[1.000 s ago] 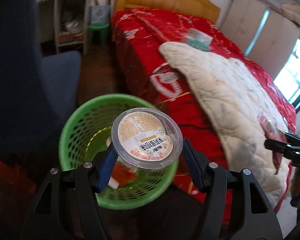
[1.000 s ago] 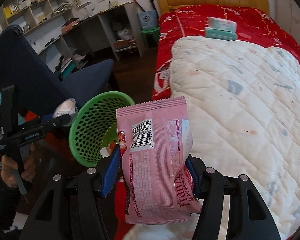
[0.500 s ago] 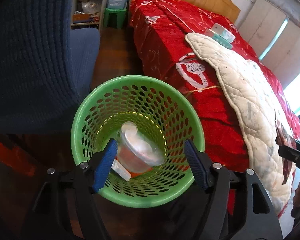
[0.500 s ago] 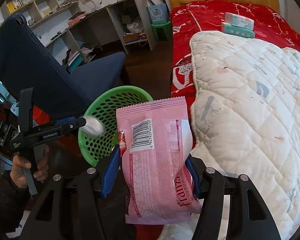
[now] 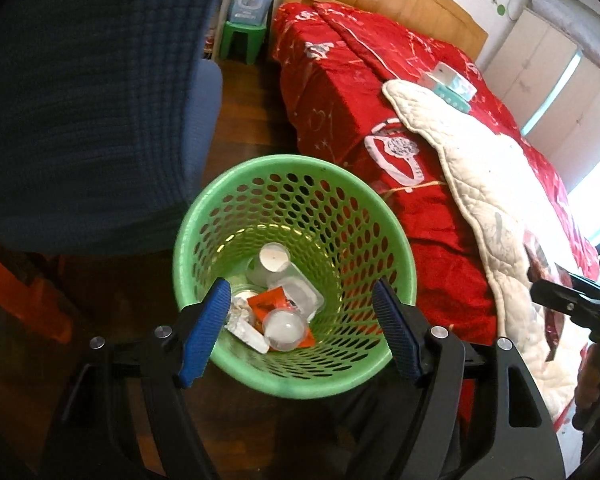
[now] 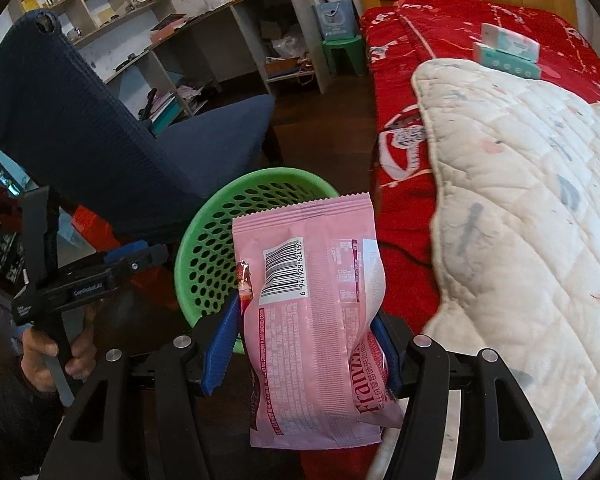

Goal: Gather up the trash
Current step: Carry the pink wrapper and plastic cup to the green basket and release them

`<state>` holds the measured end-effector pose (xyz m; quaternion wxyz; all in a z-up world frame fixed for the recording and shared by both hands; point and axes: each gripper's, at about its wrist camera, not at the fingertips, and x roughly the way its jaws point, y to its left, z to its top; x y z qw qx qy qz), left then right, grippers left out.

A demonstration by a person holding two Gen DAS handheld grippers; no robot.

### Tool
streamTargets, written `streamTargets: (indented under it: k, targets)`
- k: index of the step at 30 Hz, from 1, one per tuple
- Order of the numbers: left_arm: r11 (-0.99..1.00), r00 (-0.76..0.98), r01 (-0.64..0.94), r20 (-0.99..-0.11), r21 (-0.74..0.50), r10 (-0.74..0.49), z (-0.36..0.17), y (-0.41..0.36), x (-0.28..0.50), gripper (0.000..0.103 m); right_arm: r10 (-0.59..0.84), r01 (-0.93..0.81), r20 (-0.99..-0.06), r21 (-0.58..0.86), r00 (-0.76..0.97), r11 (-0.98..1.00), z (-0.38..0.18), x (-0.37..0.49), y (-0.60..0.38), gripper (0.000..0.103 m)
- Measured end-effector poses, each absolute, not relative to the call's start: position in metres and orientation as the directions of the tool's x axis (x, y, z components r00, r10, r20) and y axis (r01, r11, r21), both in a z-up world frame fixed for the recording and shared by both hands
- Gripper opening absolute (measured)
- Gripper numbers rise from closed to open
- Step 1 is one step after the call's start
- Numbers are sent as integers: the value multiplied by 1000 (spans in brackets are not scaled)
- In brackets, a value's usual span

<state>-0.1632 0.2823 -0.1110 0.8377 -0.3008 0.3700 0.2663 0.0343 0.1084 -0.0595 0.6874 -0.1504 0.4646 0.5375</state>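
A green perforated trash basket (image 5: 296,380) stands on the floor beside the bed; it also shows in the right wrist view (image 6: 204,264). Inside it lie a clear plastic cup (image 5: 284,326), a white cup (image 5: 274,258), a clear tray and an orange wrapper. My left gripper (image 5: 300,330) is open and empty just above the basket's near rim. My right gripper (image 6: 304,340) is shut on a pink snack bag (image 6: 316,320), held to the right of the basket at about rim height.
A blue office chair (image 5: 92,92) stands close to the left of the basket. A bed with a red cover (image 5: 340,92) and a white quilt (image 6: 520,200) is to the right. Tissue packs (image 6: 508,50) lie on the bed. Desk shelves (image 6: 228,48) stand behind.
My left gripper opened and the clear cup dropped into the basket, where it now lies. My right gripper with the pink bag moved nearer the basket.
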Motion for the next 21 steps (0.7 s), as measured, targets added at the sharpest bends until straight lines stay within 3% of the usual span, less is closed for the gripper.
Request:
streamTargets:
  k: [15, 21]
  targets:
    - [614, 597, -710, -756, -343, 268, -102, 293, -209, 72, 572, -870, -817, 335, -77, 361, -91, 4, 190, 64]
    - [604, 603, -712, -753, -358, 263, -103, 295, -211, 72, 589, -851, -804, 366, -85, 377, -98, 1, 208, 80]
